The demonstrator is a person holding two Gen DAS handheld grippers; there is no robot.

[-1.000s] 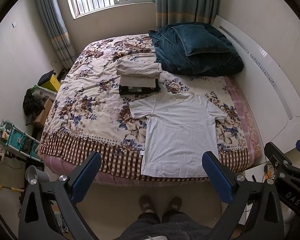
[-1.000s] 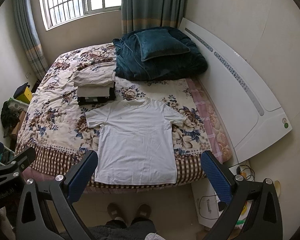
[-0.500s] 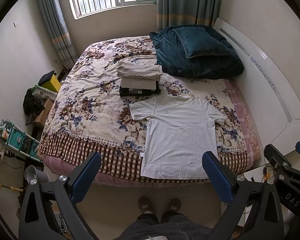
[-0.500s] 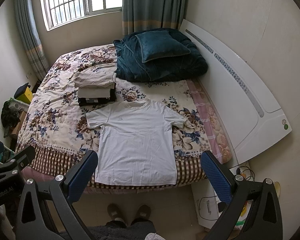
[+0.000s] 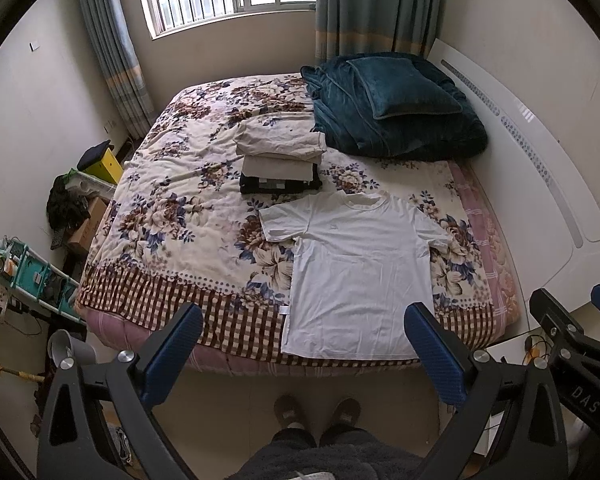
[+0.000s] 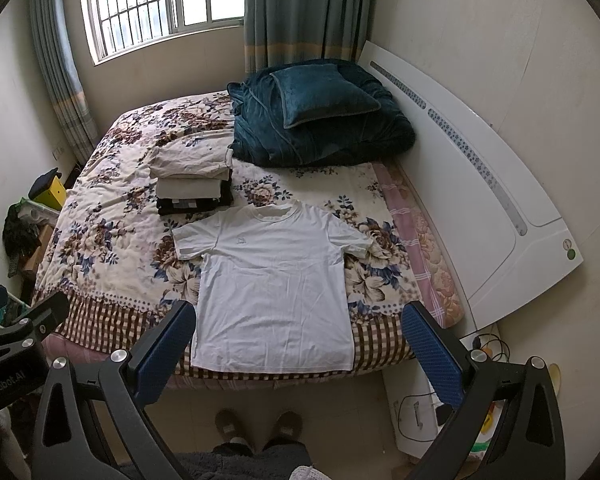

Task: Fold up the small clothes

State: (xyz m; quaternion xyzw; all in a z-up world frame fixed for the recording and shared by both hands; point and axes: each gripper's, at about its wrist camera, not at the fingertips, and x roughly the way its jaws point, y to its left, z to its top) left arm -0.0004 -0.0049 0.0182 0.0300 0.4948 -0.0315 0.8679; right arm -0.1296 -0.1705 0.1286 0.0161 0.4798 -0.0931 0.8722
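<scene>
A white T-shirt [image 5: 356,272] lies flat and spread out, front up, at the near edge of the floral bed [image 5: 172,216]; it also shows in the right wrist view [image 6: 272,288]. A stack of folded clothes [image 5: 280,160] sits just behind it, also in the right wrist view [image 6: 194,184]. My left gripper [image 5: 304,336] is open and empty, held high above the floor in front of the bed. My right gripper [image 6: 298,334] is open and empty, held level beside it.
A dark teal quilt with a pillow [image 5: 392,108] lies at the head of the bed by the white headboard [image 5: 540,184]. Boxes and a teal rack [image 5: 32,276] crowd the floor left of the bed. My slippered feet [image 5: 316,412] stand at the bed's foot.
Both views have tilted slightly, so the bed and shirt sit a little lower in frame. The shirt and the stack have not moved. Both grippers stay open.
</scene>
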